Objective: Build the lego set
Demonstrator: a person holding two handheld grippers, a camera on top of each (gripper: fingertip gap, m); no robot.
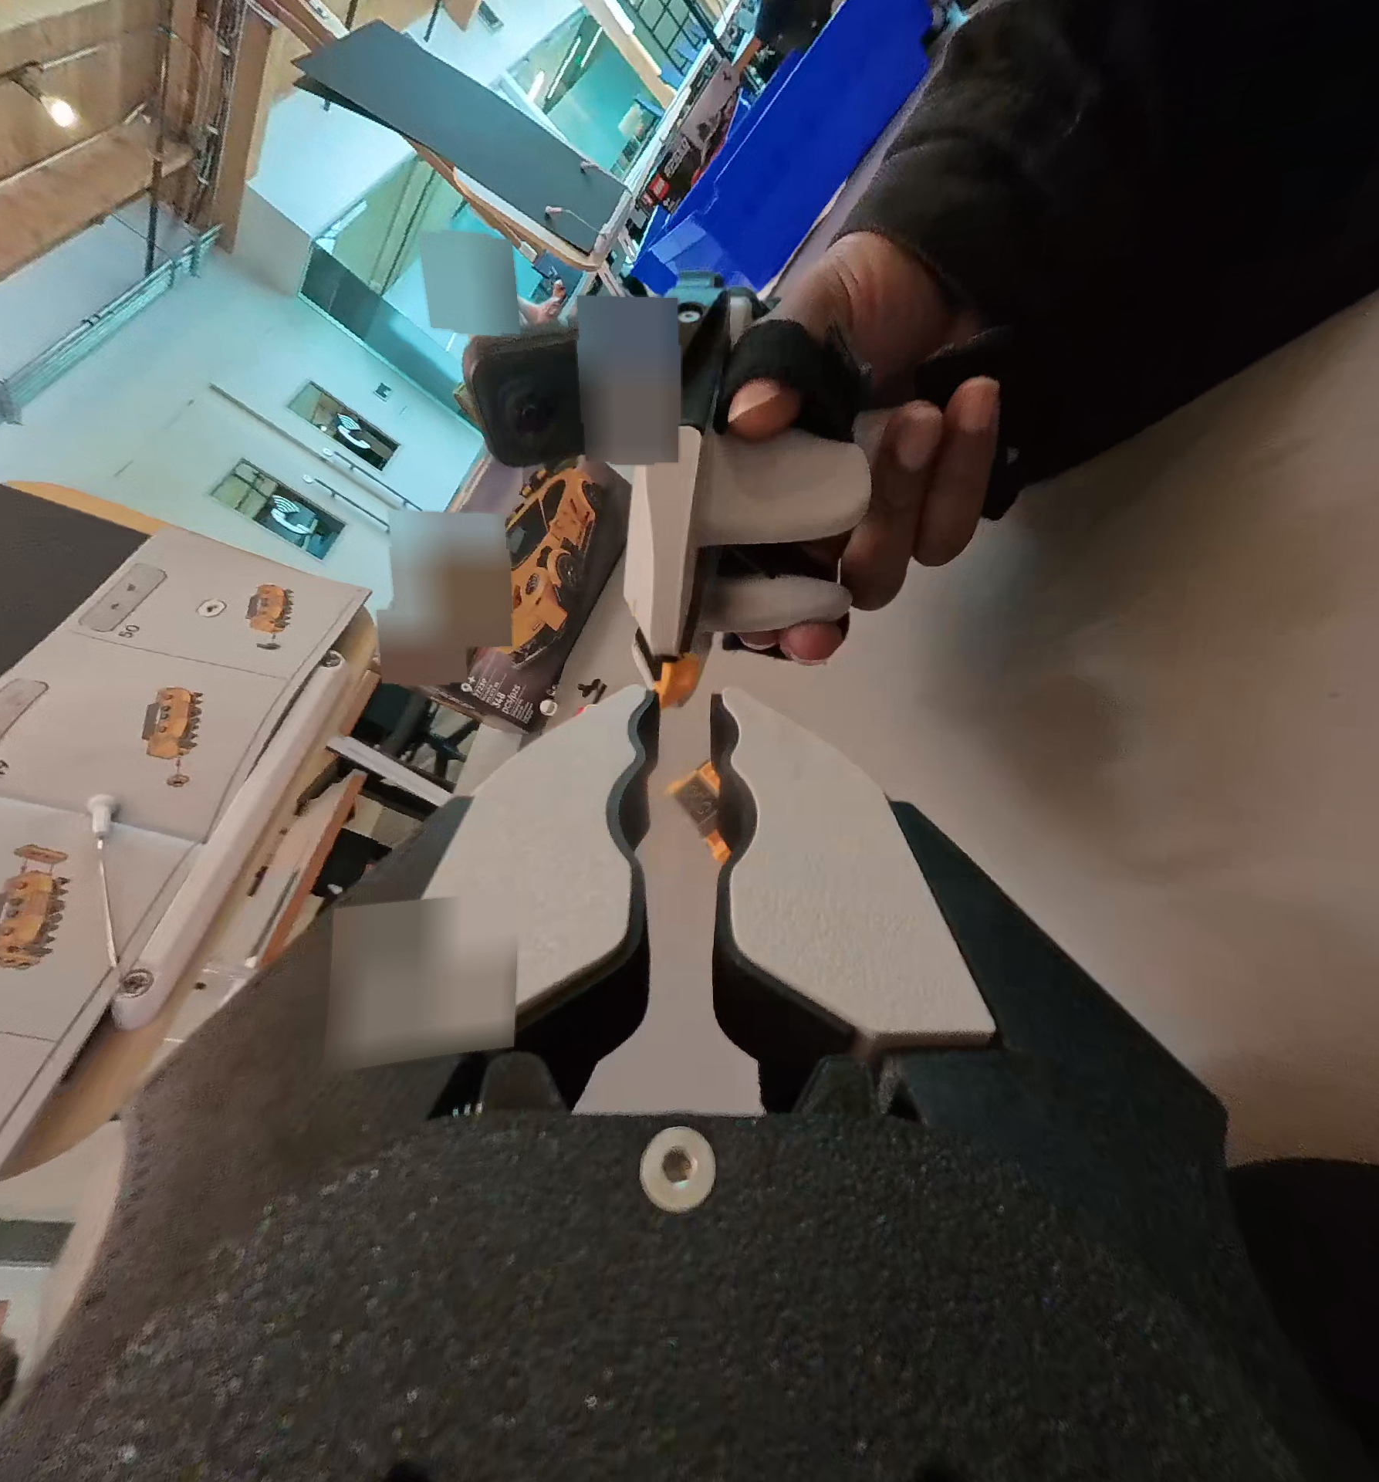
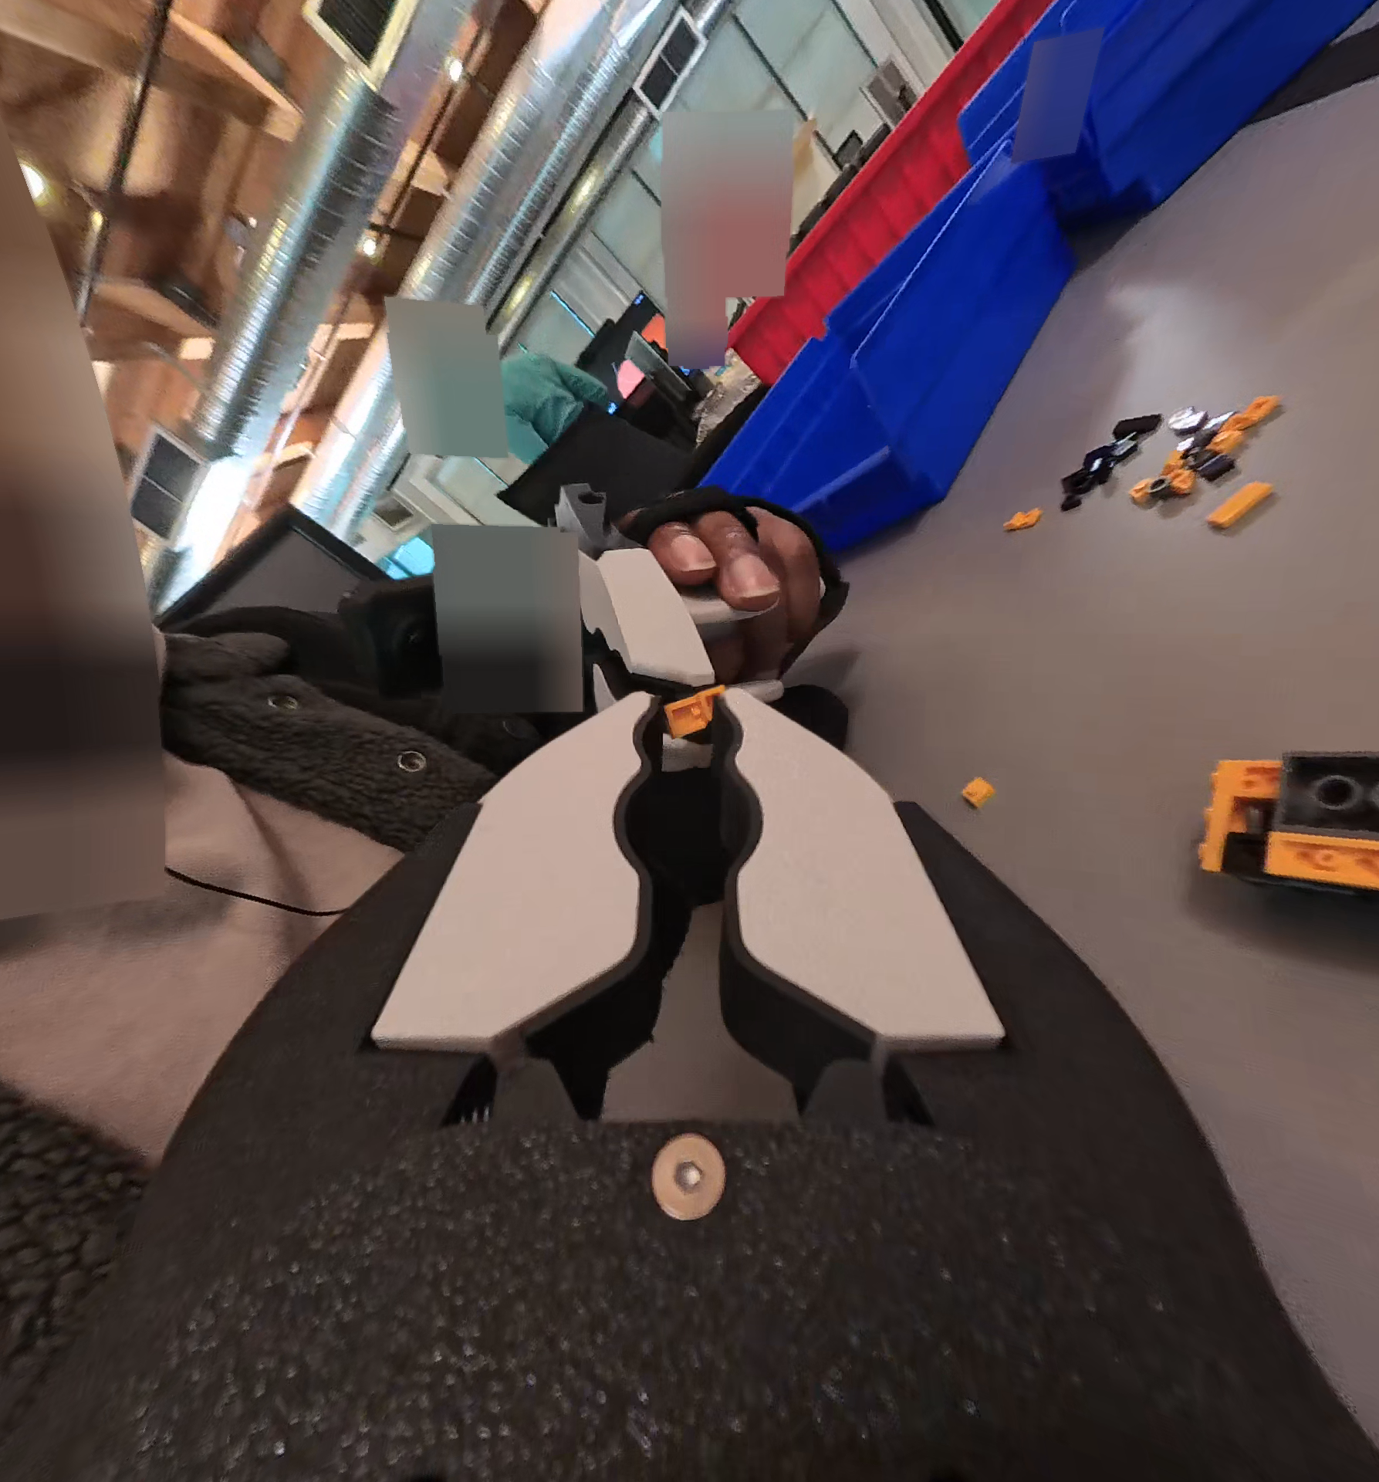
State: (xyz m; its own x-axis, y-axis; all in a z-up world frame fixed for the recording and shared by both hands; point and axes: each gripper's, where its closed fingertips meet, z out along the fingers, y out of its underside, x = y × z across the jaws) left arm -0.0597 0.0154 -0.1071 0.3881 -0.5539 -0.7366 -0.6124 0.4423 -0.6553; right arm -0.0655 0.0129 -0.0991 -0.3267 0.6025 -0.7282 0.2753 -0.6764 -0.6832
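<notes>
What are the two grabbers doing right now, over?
Left gripper and right gripper tip to tip above the table, small orange piece pinched between. Half-built orange and black model set aside. Nothing in the way.

Even, bright indoor light; a ceiling lamp (image 1: pixel 60 112) glares at upper left. Soft shadows fall on the grey table (image 2: pixel 1151 641). Strong wide-angle bending curves the edges. The orange-and-black model (image 2: pixel 1327 826) and background ducts (image 2: pixel 333 240) are motion-blurred; near foreground stays sharp.
</notes>
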